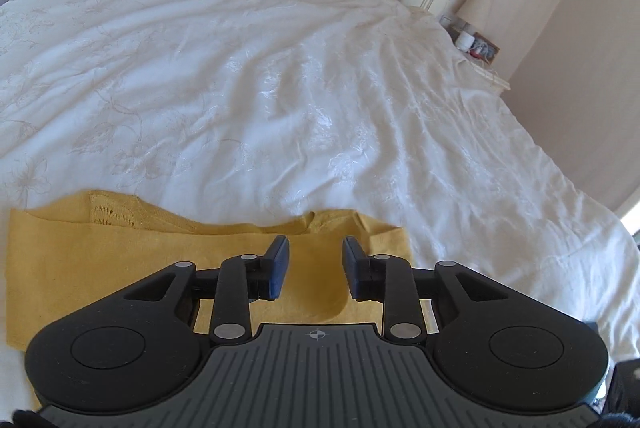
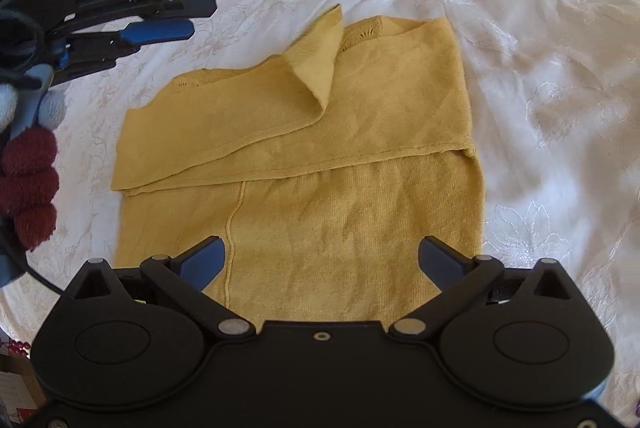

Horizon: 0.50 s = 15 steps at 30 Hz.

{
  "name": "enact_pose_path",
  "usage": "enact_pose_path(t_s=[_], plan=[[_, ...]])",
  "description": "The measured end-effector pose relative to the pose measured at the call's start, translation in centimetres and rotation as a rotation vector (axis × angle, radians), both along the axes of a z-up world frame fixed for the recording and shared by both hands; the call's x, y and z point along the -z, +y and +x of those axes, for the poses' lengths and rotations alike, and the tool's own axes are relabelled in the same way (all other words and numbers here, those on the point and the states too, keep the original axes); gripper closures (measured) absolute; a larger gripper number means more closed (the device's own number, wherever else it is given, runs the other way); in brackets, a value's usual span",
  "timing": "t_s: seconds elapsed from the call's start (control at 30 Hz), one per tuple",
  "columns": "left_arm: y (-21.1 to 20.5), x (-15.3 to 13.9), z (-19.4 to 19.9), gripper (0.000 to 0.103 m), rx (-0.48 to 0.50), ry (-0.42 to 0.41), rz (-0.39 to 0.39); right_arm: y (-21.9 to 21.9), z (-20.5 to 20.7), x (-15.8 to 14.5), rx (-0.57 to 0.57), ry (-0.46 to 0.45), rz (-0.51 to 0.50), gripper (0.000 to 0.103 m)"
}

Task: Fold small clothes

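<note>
Both grippers: black bodies, silver pivot screws, blue pads (image 2: 202,262). Left gripper (image 2: 192,16) — white "GenRobot.AI" lettering, black cable. Hand (image 2: 24,148) wears grey glove — maroon pompoms.

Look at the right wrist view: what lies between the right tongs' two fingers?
Only the yellow knit garment shows in the gap of the right tongs: its lower panel with a raised seam, lying flat on the white bedspread. Nothing is gripped.

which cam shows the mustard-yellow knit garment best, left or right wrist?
Right wrist. It shows nearly the whole mustard-yellow knit garment lying on the white embroidered bedspread, with a folded-over band and one upturned corner. The left wrist view catches only a strip of it, partly hidden behind the left gripper.
</note>
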<state>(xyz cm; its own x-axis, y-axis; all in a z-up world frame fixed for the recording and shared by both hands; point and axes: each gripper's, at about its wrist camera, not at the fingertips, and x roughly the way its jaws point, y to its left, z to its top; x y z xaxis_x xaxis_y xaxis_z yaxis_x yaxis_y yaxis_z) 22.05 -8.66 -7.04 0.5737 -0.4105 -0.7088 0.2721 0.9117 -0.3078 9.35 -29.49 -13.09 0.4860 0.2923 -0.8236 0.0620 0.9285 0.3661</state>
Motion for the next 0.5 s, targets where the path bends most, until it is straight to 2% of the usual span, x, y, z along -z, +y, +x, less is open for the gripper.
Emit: enact_pose_path(t_s=[0.1, 0.23, 0.33, 0.5], plan=[[1.8, 0.7, -1.0, 0.073, 0.004, 0.007, 0.031, -0.1, 1.2, -0.1, -0.001, -0.008, -0.008, 0.001], [4.7, 2.4, -1.9, 0.073, -0.038, 0.037, 0.116, 0.2, 3.1, -0.4, -0.008, -0.031, 0.003, 0.001], [7.2, 4.1, -1.9, 0.073, -0.100, 0.089, 0.171, 0.3, 5.0, -0.3, -0.007, -0.048, 0.043, 0.001], [11.4, 6.8, -1.5, 0.073, -0.213, 0.184, 0.202, -0.5, 8.1, 0.2, 0.029, -0.085, 0.085, 0.001]])
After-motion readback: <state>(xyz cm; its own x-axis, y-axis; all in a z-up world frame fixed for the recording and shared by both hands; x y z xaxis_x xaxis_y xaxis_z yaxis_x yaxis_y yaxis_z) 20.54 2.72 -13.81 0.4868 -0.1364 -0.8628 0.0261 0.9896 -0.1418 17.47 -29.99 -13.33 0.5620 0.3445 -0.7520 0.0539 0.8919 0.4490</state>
